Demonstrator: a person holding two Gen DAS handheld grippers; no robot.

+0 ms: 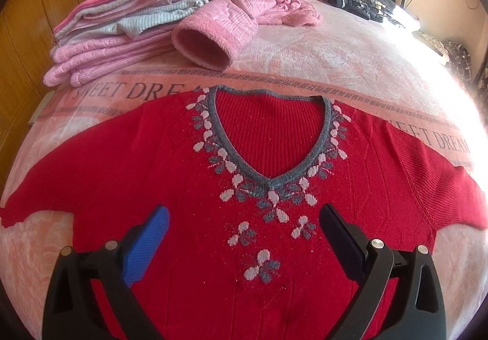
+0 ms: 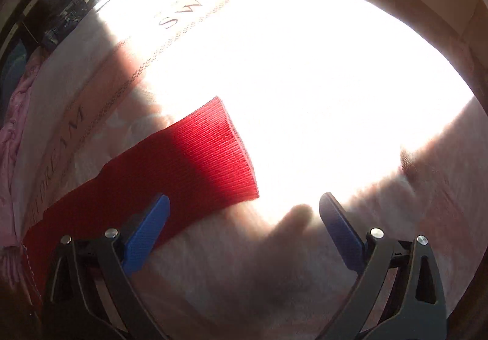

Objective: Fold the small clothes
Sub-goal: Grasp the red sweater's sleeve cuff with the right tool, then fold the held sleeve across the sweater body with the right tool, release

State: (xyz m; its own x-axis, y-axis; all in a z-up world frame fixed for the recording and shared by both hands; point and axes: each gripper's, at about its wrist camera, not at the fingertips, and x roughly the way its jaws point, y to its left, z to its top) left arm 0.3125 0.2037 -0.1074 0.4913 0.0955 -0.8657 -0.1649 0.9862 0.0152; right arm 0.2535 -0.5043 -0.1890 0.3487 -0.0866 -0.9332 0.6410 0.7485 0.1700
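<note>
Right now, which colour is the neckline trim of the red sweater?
Grey trim on the red sweater; left wrist view shows it best.

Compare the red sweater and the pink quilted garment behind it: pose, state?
The red sweater lies spread flat, sleeves out to both sides; the pink quilted garment lies crumpled in a heap, one cuff gaping open. The sweater is knit with a grey V-neck trim; the pink one looks padded. Both rest unfolded on the bedspread.

Sweater [image 1: 146,163] lies flat on the bed [image 1: 335,53] — folded stack [image 1: 122,32] behind, to the left.
</note>
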